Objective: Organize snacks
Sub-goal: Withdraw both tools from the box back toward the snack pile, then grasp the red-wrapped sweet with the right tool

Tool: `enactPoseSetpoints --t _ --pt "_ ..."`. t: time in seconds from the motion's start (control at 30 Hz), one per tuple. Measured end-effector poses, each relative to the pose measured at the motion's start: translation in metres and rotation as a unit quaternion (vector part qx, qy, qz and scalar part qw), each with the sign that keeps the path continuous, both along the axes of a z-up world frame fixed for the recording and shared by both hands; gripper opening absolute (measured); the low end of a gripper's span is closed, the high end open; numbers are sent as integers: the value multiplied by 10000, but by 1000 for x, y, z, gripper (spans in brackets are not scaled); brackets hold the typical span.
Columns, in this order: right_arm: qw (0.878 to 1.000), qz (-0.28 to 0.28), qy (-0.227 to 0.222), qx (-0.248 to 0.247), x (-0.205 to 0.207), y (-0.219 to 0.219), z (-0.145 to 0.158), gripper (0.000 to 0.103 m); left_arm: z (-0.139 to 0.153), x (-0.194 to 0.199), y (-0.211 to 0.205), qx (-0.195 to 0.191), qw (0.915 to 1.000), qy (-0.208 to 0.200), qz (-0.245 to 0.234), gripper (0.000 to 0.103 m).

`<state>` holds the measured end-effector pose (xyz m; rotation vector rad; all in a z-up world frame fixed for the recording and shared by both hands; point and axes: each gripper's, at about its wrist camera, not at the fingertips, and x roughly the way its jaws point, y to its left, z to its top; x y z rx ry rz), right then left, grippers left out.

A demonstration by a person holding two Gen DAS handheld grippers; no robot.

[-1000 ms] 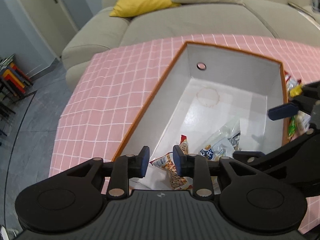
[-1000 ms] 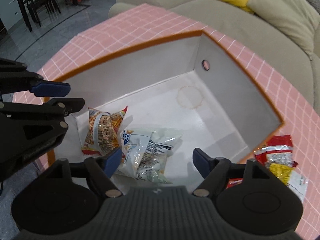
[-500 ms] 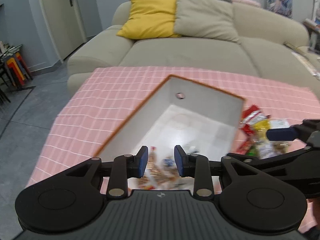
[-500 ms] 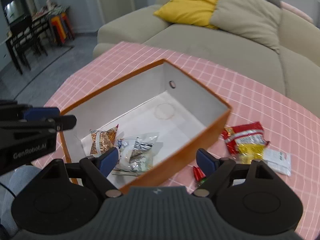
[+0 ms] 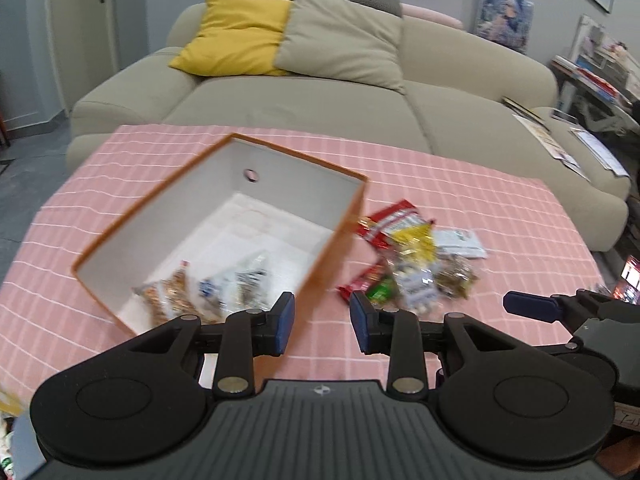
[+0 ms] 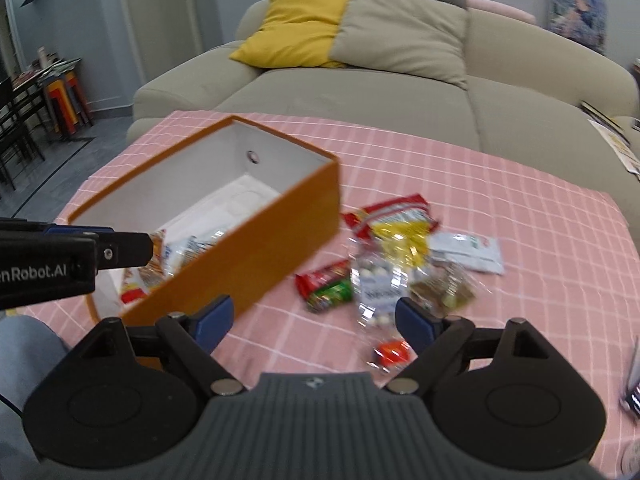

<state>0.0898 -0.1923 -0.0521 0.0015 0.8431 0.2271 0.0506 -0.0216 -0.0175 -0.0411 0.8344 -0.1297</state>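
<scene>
An orange box (image 5: 336,240) with a white inside (image 6: 280,232) stands on the pink checked tablecloth. Two snack packets (image 5: 208,292) lie in its near corner. Several loose snack packets (image 6: 392,248) lie in a heap on the cloth to the right of the box, also seen in the left wrist view (image 5: 412,256). My left gripper (image 5: 322,322) is open and empty, above the box's near right corner. My right gripper (image 6: 310,318) is wide open and empty, hovering over the near edge of the heap.
A beige sofa (image 5: 340,92) with a yellow cushion (image 6: 296,28) and a grey cushion runs behind the table. Chairs and stools (image 6: 40,96) stand on the floor at the left. Papers lie on the sofa's right end (image 5: 560,136).
Both grippers have pulled up and back out of the box and swung right toward the loose heap. The two packets stay in the box. Both grippers are still open and empty.
</scene>
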Motion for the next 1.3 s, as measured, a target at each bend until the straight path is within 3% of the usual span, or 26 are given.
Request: enactPoseSetpoints --t 0.5,1.03,1.3 --pt "9987 -433 -109 -261 -37 -43 -51 78 -42 -7 -30 -123 9981 318 -521 45" --pt "9986 41 172 -498 11 -37 -78 75 -70 20 -43 68 9952 794 -573 49" --pt "9965 209 578 -569 49 -31 -94 74 -71 35 -48 170 9948 831 -557 49"
